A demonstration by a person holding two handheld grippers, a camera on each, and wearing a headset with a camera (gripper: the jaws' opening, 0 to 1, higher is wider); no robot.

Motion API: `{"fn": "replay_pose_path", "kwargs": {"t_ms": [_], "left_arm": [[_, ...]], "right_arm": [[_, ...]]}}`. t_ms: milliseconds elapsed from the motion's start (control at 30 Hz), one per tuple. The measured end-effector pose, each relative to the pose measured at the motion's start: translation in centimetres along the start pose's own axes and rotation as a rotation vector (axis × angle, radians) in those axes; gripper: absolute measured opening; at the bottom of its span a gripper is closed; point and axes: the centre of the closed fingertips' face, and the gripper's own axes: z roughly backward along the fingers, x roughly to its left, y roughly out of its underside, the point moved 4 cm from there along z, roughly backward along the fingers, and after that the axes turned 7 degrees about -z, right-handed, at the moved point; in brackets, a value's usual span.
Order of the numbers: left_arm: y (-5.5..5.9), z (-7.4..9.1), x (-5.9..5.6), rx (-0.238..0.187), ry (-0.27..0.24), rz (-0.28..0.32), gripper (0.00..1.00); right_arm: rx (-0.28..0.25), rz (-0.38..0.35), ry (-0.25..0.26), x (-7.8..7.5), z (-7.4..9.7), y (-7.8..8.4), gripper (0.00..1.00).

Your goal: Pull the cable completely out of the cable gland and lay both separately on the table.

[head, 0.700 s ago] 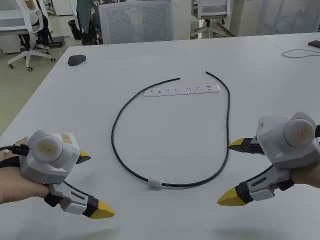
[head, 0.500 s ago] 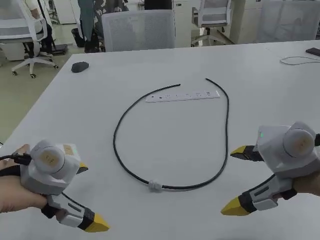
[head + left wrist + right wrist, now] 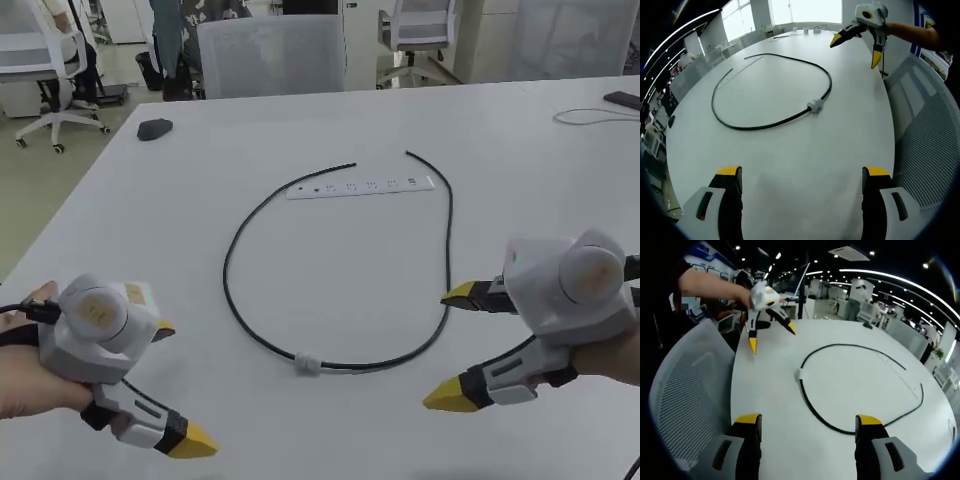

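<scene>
A thin black cable (image 3: pixel 228 262) lies in an open loop on the white tabletop (image 3: pixel 130 220), with a small pale grey cable gland (image 3: pixel 306 364) threaded on its near stretch. Markings on the white power strip (image 3: pixel 360 186) by its ends are too small to read. The left gripper (image 3: pixel 180 385) and right gripper (image 3: pixel 450 346) gape wide, both empty.

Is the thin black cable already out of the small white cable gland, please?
No, the small white cable gland sits threaded on the thin black cable, along its loop.
</scene>
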Motion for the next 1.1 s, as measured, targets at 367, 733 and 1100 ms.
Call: {"fn": "replay_pose_path", "kwargs": {"t_ms": [367,733,1100], "left_arm": [[0.2,0.2,-0.1,-0.001,-0.007,0.007,1.00],[0.3,0.1,0.1,-0.004,-0.003,0.011,1.00],[0.3,-0.4,0.5,0.004,0.009,0.001,1.00]], "right_arm": [[-0.009,0.048,-0.005,0.0,0.4,-1.8,0.65],[-0.009,0.060,-0.040,0.2,0.4,-4.1,0.57],[0.040,0.103,-0.038,-0.6,-0.5,-4.1,0.49]]}}
